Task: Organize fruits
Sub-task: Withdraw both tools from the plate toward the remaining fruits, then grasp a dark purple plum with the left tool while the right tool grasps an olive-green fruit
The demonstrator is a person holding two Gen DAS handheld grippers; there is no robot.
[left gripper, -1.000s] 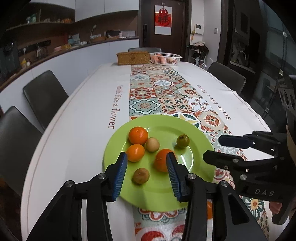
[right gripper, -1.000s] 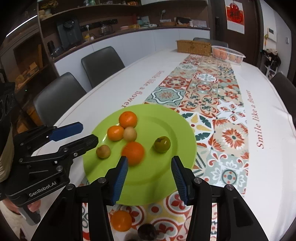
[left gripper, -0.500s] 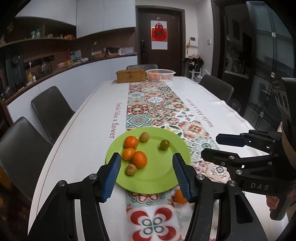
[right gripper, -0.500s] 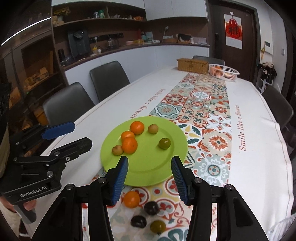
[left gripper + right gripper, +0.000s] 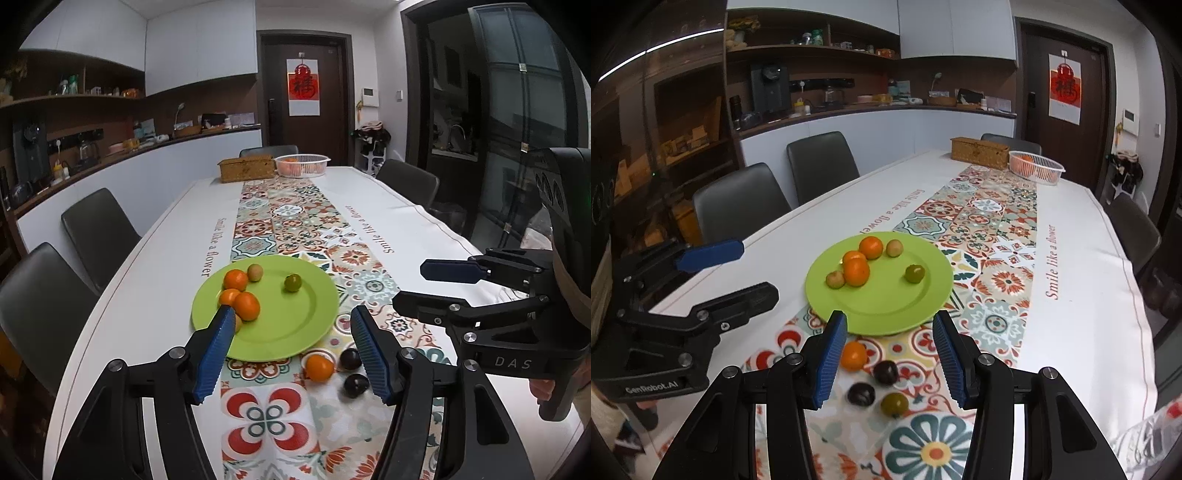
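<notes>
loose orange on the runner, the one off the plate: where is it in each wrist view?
Left wrist: loose orange, lower centre, just below the green plate, left of two dark fruits.
Right wrist: same orange, lower centre-left, below the plate rim.
Shared landmark: the green plate.

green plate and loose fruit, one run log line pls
green plate: six fruits | runner: four loose | left claw: opening, empty | right claw: empty
</notes>
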